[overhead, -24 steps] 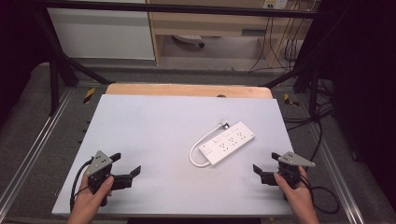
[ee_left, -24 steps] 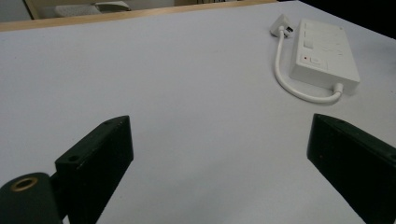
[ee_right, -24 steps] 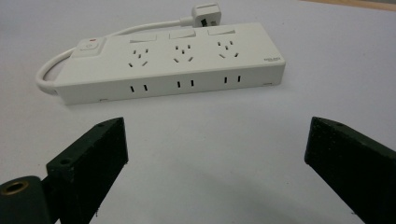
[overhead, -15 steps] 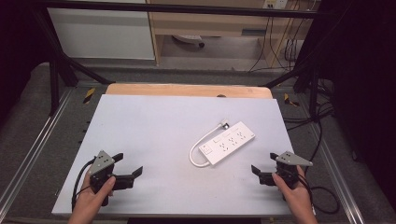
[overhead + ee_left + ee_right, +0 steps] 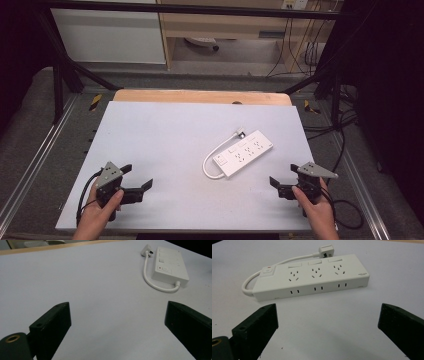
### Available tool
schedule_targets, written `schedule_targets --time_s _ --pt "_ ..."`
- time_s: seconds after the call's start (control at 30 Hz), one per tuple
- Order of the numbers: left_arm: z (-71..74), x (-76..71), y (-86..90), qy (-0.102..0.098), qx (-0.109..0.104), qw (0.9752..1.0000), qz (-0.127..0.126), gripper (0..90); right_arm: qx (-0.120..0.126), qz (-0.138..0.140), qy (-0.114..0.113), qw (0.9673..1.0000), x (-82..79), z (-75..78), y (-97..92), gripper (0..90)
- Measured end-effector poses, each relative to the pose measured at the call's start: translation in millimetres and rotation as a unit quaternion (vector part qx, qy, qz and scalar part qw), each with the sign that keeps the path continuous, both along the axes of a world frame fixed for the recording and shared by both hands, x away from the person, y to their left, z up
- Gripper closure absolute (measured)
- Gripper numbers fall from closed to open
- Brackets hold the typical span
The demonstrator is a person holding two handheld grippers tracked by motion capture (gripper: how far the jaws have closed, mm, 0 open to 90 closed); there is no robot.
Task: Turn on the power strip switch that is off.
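While untouched, power strip [image 5: 243,152] on table [image 5: 165,135].

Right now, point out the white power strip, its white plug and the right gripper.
white power strip [image 5: 312,277], right gripper view, socket face.
white plug [image 5: 325,251], right gripper view, plug body.
right gripper [image 5: 285,181], high view, between its open jaws.

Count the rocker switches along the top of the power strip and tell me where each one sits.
3 on the power strip: one white switch behind each top socket group, at left, middle and right. A separate button with a red light sits at the cable end.
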State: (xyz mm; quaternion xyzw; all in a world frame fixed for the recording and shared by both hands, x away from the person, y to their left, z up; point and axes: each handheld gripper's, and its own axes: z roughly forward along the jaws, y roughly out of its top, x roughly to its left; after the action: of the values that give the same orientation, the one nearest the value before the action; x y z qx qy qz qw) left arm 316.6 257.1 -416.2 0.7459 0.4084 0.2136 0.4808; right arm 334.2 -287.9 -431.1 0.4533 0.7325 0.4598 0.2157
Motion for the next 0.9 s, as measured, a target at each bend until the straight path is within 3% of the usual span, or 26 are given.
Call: schedule_targets --time_s 0.4,0.73,0.9 --pt "2.2 -0.3 2.1 0.001 -0.010 0.9999 0.008 7.1 0.000 0.003 0.003 1.0000 -1.0 3.4 5.6 3.2" --pt "5.3 -1.9 1.7 -0.015 -0.013 0.9997 0.013 7.4 0.016 0.000 -0.017 0.9997 -4.9 13.2 5.8 2.9" --pt "4.3 -1.4 3.6 -0.012 -0.013 0.9997 0.014 7.1 0.015 0.007 -0.024 0.9996 -8.5 19.2 9.0 2.9"
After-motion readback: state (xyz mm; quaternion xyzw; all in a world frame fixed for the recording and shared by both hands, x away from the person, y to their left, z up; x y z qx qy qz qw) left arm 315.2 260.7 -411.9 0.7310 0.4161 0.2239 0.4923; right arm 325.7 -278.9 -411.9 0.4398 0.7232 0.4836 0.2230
